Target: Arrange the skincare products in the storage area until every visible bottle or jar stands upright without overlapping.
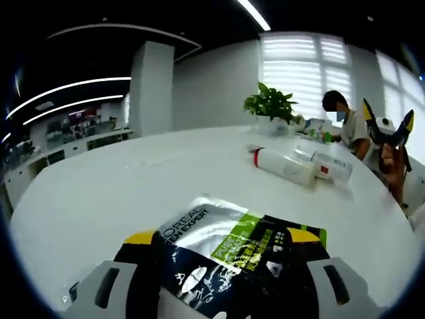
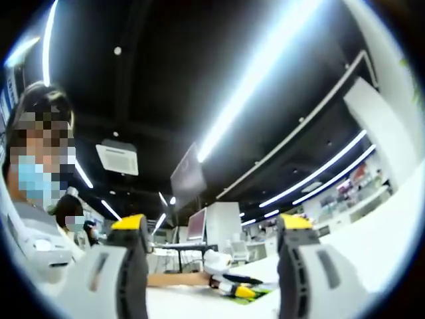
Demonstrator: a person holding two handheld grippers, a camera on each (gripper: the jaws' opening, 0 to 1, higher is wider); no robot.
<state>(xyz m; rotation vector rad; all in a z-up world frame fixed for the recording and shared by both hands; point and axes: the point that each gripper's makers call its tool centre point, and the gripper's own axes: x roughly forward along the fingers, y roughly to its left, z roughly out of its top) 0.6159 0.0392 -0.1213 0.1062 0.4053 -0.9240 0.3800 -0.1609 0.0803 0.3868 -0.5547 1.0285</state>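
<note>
Jaws of the left gripper (image 1: pixel 224 266) clamp a skincare pouch (image 1: pixel 232 249); right gripper (image 2: pixel 212 266) jaws spread wide, empty.

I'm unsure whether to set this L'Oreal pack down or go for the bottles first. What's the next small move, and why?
Probably stand the L'Oreal pack upright on the white table first. The left gripper is shut on it, so it can't take anything else, while two bottles lie on their sides farther across. The right gripper is open, holds nothing and points away from the tabletop.
</note>
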